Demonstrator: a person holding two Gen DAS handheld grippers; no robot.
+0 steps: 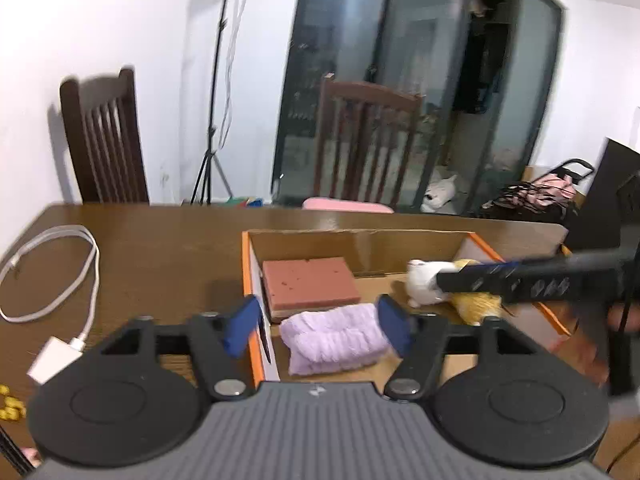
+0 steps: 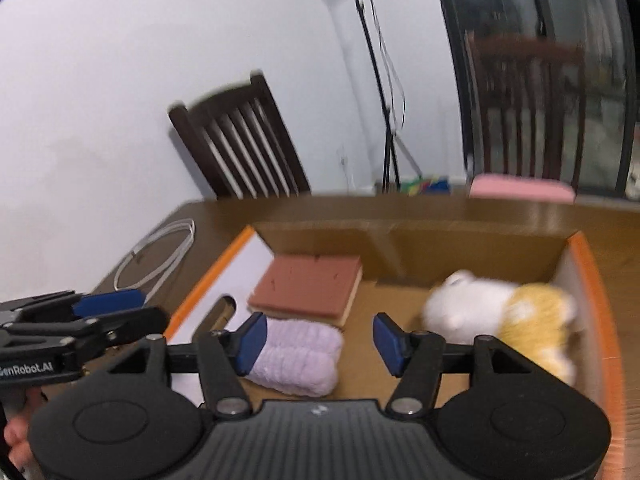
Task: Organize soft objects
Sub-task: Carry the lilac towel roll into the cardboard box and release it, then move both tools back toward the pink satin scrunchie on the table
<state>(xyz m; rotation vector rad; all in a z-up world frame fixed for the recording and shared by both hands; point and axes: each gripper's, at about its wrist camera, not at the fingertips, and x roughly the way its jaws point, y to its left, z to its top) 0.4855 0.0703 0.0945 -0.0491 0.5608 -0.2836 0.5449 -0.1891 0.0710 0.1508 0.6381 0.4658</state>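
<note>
An orange-rimmed cardboard box (image 1: 246, 268) (image 2: 593, 280) on the brown table holds a reddish-brown sponge (image 1: 310, 282) (image 2: 308, 286), a folded purple towel (image 1: 334, 338) (image 2: 298, 358) and a white and yellow plush toy (image 1: 422, 282) (image 2: 496, 312). My left gripper (image 1: 317, 328) (image 2: 132, 310) hovers open at the box's near left corner. Its pads straddle the towel, which lies loose on the box floor, and its left pad hangs outside the box wall. My right gripper (image 2: 320, 338) (image 1: 450, 281) is open over the box floor between towel and toy, holding nothing.
A white cable (image 1: 60, 272) (image 2: 160, 256) with a charger (image 1: 54, 360) lies on the table (image 1: 160, 248) to the left of the box. Two wooden chairs (image 1: 106, 136) (image 1: 368, 140) stand behind the table, one with a pink cushion (image 2: 522, 188). A tripod (image 1: 210, 160) stands by the wall.
</note>
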